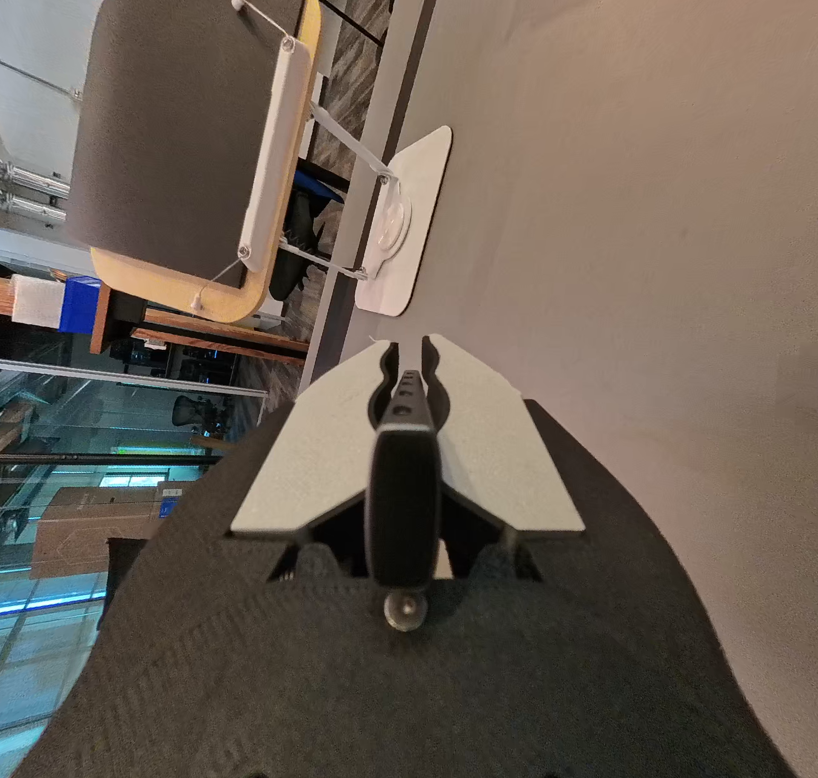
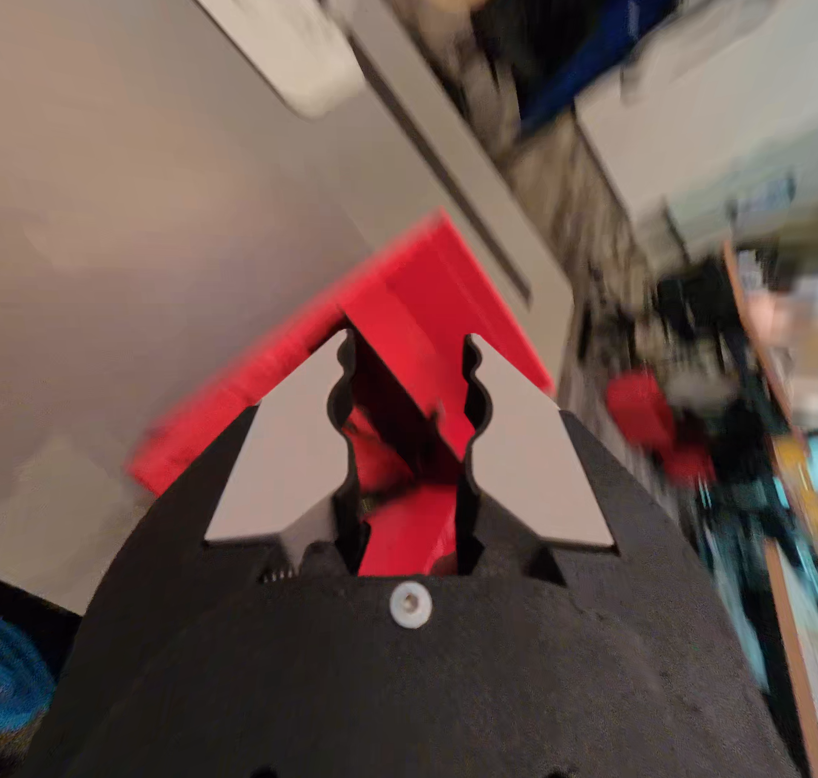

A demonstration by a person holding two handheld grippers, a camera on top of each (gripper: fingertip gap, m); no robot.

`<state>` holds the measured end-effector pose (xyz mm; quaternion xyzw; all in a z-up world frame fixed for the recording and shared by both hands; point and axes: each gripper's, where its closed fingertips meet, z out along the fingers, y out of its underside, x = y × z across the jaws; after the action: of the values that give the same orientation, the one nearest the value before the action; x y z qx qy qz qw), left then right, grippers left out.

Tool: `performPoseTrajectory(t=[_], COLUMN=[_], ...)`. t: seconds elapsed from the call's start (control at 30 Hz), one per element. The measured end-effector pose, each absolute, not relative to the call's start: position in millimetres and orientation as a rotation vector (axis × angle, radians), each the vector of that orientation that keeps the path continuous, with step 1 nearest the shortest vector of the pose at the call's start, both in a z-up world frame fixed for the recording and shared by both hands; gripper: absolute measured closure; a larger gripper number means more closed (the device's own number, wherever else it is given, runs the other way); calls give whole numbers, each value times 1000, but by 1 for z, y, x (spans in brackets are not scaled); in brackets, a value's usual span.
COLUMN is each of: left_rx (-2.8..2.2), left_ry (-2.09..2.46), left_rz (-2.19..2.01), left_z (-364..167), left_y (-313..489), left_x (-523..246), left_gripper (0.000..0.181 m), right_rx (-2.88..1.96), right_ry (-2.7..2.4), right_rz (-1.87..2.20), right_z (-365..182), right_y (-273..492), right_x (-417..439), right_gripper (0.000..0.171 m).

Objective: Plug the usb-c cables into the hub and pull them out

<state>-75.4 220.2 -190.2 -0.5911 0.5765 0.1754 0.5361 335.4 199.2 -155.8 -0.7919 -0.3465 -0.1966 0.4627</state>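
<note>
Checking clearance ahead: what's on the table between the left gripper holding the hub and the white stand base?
Nothing: in the left wrist view, bare grey table separates the left gripper, shut on the hub, from the white stand base.

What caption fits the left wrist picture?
Left gripper shut on the dark hub, its row of ports facing up, above the grey table.

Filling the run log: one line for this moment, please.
left hand-held gripper: shut on hub | right hand-held gripper: open, over red box | cables: unseen
</note>
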Motion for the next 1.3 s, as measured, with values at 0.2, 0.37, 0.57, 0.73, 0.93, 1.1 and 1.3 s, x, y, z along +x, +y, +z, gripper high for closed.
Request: performPoseTrajectory(t=[0.2,0.37,0.57,0.73,0.93,1.1,1.3], left_rx=[-1404,-1385,-1349,-1353,-1301,-1308,-1330], left_ry=[1407,1466,1542,1583,1512,1421,1427], left_rz=[406,417,390,359,358,429,495], left_z=[-187,-186,-189,-198,-177,-157,-161], left_y=[210,198,185,177,179,196,206], left_x=[-61,-54,-46,-36,-33,-55,-71], left_gripper=[171,171,172,170,112,118,137], right_rx=[-1240,-963,-814,-820,-947,-1139,-1505], right_ry=[-1386,-1586,-1650,-1654,-1496,-1226,-942], right_rz=[-25,-21,107,233,235,3,-64], right_z=[-108,-126,-137,-147,-107,-39,-20], right_y=[136,114,108,105,132,197,252], right_x=[84,-25,-69,-76,-28,97,267], right_gripper=[144,150,155,165,165,165,165])
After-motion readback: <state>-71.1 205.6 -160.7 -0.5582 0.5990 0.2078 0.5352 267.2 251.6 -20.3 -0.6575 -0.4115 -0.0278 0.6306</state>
